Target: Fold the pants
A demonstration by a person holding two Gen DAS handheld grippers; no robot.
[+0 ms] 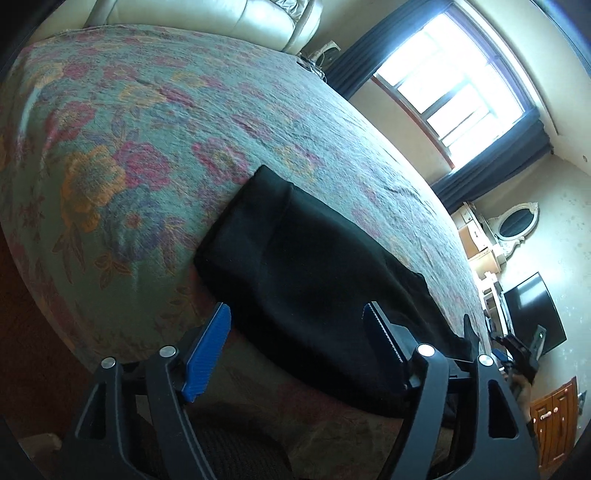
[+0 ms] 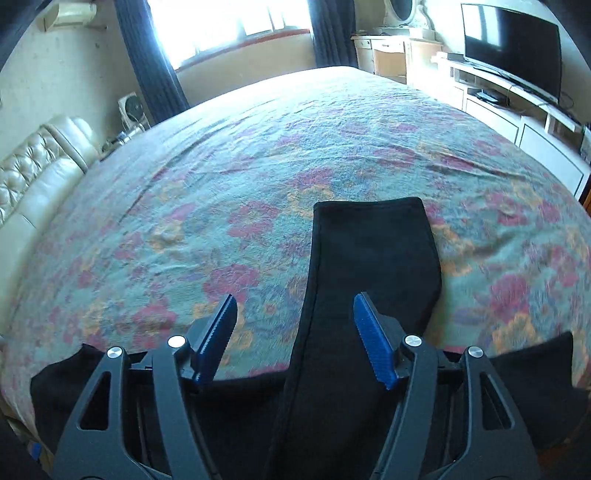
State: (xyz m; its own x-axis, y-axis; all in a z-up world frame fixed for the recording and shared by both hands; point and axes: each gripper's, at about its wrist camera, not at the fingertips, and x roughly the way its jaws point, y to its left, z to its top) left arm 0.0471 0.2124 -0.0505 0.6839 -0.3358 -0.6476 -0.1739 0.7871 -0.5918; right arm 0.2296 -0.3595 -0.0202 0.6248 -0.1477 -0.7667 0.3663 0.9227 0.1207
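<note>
Black pants (image 1: 306,273) lie flat on the floral bedspread (image 1: 147,147) near the bed's edge. My left gripper (image 1: 295,339) is open, hovering just above the near part of the pants, holding nothing. In the right wrist view one pant leg (image 2: 373,251) runs away from me across the bedspread (image 2: 221,184), with more black cloth spread along the near edge. My right gripper (image 2: 293,328) is open over the left edge of that leg, empty. The right gripper also shows in the left wrist view (image 1: 517,354) at the far right.
A cream leather headboard (image 2: 33,177) runs along the bed's left side. A window with dark curtains (image 2: 229,22) is beyond the bed. A TV (image 2: 513,48) on a white unit and a dresser with an oval mirror (image 1: 515,221) stand to the right.
</note>
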